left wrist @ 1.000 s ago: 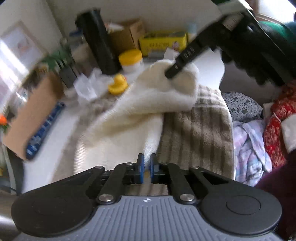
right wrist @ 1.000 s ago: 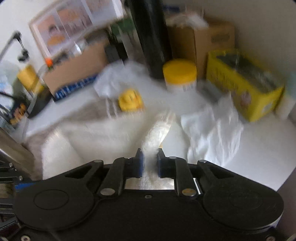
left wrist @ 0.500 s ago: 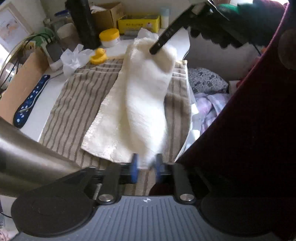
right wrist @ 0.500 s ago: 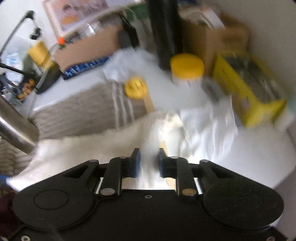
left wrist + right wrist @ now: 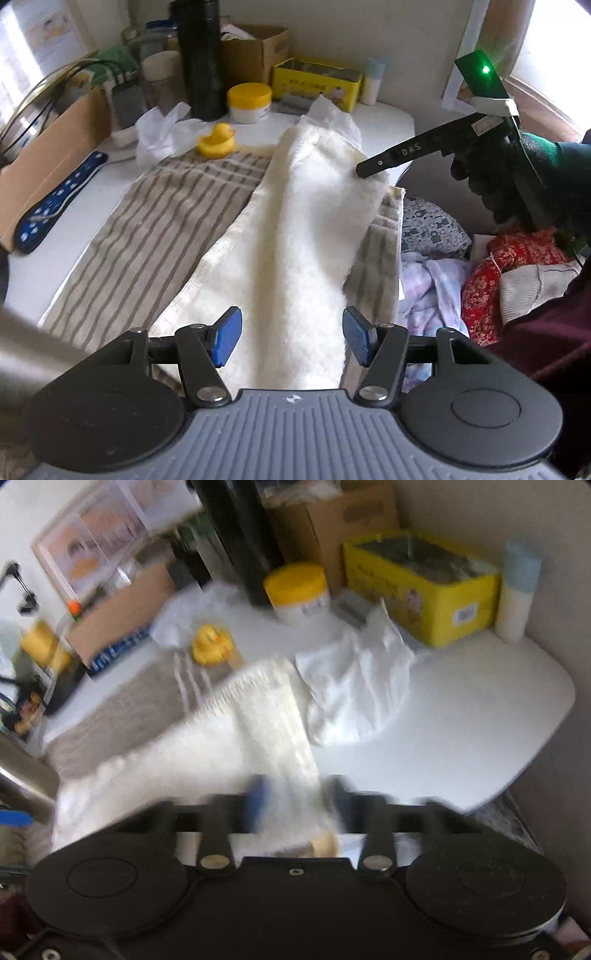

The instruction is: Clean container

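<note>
A cream towel point(image 5: 295, 229) lies lengthwise on a striped brown towel point(image 5: 159, 229) on the white table point(image 5: 388, 122). My left gripper point(image 5: 291, 338) is open, its blue pads on either side of the cream towel's near end. My right gripper point(image 5: 365, 171) touches the towel's far right corner in the left wrist view. In the blurred right wrist view my right gripper point(image 5: 295, 801) has its fingers apart with the cream towel point(image 5: 269, 716) between them. A metal container point(image 5: 22, 771) shows at the left edge.
A yellow rubber duck point(image 5: 216, 142), a yellow-lidded jar point(image 5: 249, 101), a black flask point(image 5: 199, 55), a yellow tin point(image 5: 317, 83), cardboard boxes point(image 5: 255, 51) and crumpled white tissue point(image 5: 354, 686) crowd the back. Clothes point(image 5: 436, 280) pile up right of the table.
Both grippers have opened and let go of the cream towel. The towel now lies stretched out on the striped towel.
</note>
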